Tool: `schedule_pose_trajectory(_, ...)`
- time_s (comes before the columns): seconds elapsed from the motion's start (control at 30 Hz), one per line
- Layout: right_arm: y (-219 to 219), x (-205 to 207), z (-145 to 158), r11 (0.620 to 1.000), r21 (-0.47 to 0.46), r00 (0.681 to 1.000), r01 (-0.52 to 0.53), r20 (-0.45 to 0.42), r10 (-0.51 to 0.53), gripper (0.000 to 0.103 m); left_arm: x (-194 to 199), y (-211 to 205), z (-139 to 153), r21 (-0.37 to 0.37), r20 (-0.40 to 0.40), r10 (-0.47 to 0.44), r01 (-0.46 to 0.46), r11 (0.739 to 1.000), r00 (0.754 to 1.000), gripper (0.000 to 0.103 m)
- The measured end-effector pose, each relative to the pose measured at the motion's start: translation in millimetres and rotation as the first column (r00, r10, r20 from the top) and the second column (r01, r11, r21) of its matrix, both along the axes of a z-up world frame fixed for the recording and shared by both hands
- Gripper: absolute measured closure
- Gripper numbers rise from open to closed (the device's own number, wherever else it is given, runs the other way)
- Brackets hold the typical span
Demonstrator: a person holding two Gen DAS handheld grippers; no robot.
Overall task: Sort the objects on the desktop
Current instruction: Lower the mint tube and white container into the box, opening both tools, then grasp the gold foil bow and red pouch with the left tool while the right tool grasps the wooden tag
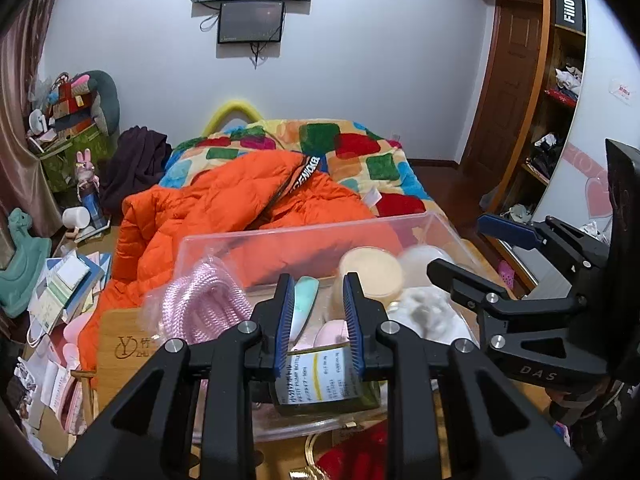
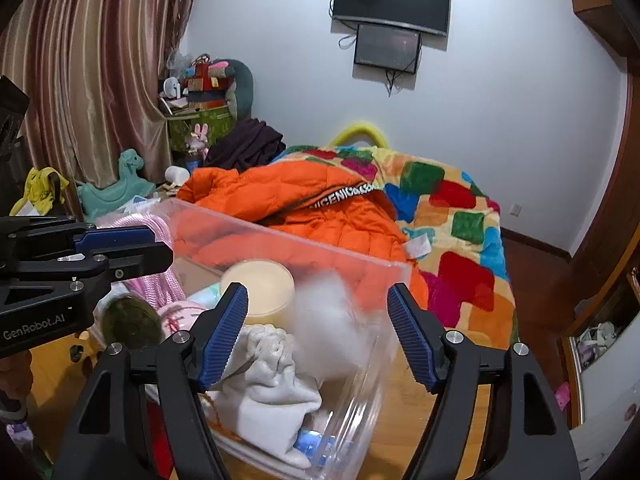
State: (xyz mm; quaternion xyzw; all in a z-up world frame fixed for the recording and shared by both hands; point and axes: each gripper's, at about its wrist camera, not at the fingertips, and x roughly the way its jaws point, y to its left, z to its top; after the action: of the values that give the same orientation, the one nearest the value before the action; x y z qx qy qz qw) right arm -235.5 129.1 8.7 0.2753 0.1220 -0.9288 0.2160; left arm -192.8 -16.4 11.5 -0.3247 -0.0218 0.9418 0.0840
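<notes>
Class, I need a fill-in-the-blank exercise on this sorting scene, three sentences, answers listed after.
1. The left tongs are shut on a dark green ____ with a white label.
2. The right tongs stand ____ over the clear plastic bin.
3. The puffy jacket on the bed is ____.

Missing words: bottle; open; orange

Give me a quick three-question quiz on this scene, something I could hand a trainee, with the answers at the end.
1. True or false: the right gripper is shut on something.
2. What does the left gripper hold? A, a pink rope; B, a dark green bottle; C, a cream jar.
3. Name the garment lying just beyond the clear bin.

Key
1. False: its jaws stand open with nothing between them.
2. B.
3. The orange jacket.
</notes>
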Motion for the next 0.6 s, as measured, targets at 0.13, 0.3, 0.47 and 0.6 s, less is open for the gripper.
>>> schedule_pose_trajectory(0.13,3.3,14.3,12.0,1.000,0.001,0.999,0.012,-0.044,-0.012,0.023,12.7,-1.0,10.7,-0.004,-0.031,0.009,-0.009,1.000,0.999,0.067)
schedule_pose_trajectory(0.3,9.9,31.7,21.6,1.000,-0.015,0.999,0.009,-0.051,-0.010,0.022,31.6,0.8,23.2,-0.031,-0.074,0.021,-0.023,0.999,0.997,0.051)
schedule_pose_trajectory(0.47,22.4,46.7,26.1,0.998,-0.051,0.999,0.029,-0.027,-0.031,0.016,54.7,-0.8,33.3,-0.053,-0.127,0.049,-0.056,0.997,0.991,0.035)
schedule_pose_trajectory(0.6,32.2,61.5,27.3,0.995,-0.076,0.997,0.071,-0.022,-0.073,0.014,70.3,-5.0,33.5,-0.062,-0.143,0.076,-0.086,0.994,0.987,0.024)
